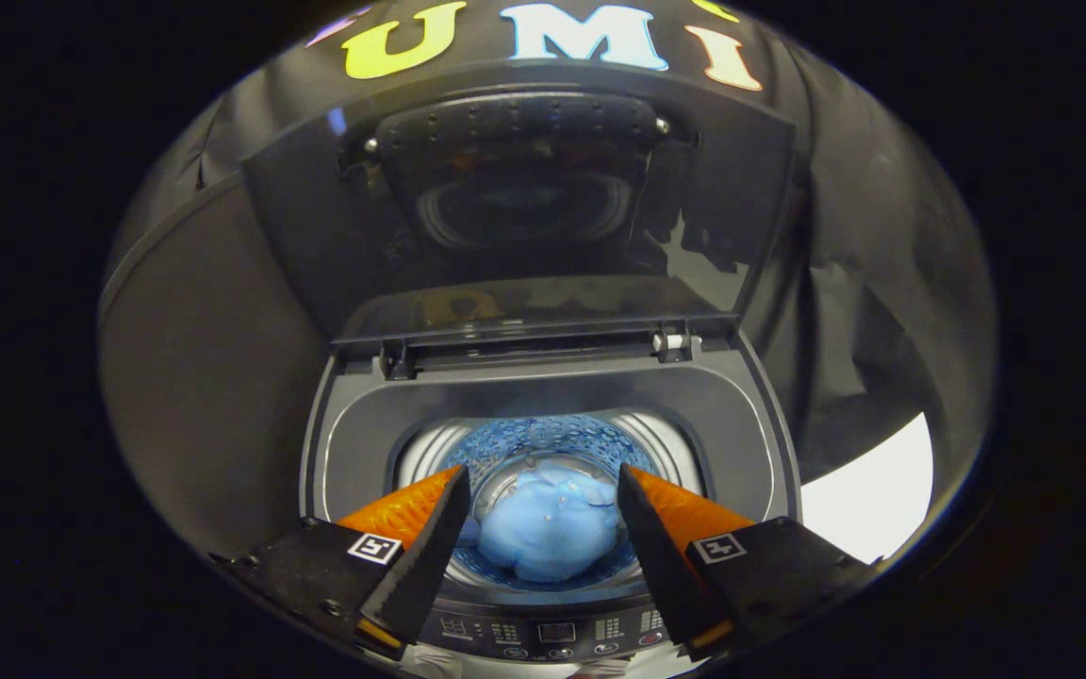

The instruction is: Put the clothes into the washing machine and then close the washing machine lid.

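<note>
Now the clothes (551, 536) lie in the drum (543, 443), seen between the gripper's (543, 486) spread, empty fingers. Next comes the lid (524, 198), standing upright behind: hook its top edge and bring it down gently.

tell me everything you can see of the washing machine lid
The washing machine lid stands open, swung up and back on two hinges along the rear edge of the machine's top. It looks like a dark, glossy panel, probably tinted glass or plastic in a dark frame, and its surface mirrors the drum below. A dark dotted handle piece sits near its upper edge. The booth's black cloth hangs behind it. Nothing touches it apart from the hinges; the tongs are open, above the drum opening, well short of it.
</note>
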The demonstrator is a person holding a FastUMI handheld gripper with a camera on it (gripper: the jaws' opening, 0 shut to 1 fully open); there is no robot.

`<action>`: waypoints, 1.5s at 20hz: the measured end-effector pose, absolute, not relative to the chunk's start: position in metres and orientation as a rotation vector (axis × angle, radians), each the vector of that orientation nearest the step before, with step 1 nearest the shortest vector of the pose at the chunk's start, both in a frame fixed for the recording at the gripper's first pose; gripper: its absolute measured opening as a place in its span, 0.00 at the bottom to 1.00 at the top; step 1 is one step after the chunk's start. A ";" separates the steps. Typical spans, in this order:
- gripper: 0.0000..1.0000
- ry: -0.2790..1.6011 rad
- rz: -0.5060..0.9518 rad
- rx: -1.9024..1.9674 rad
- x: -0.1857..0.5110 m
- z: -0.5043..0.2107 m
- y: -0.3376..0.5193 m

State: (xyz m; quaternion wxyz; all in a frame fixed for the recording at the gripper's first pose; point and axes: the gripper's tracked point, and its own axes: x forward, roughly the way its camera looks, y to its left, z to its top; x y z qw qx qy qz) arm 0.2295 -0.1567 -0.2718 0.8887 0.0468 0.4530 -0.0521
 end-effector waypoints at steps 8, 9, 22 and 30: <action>0.96 0.784 -0.012 0.008 0.221 -0.219 -0.131; 0.97 0.743 0.000 0.000 0.226 -0.207 -0.128; 0.96 0.534 0.000 -0.010 0.360 -0.055 -0.133; 0.97 0.698 -0.093 0.183 0.426 -0.078 -0.150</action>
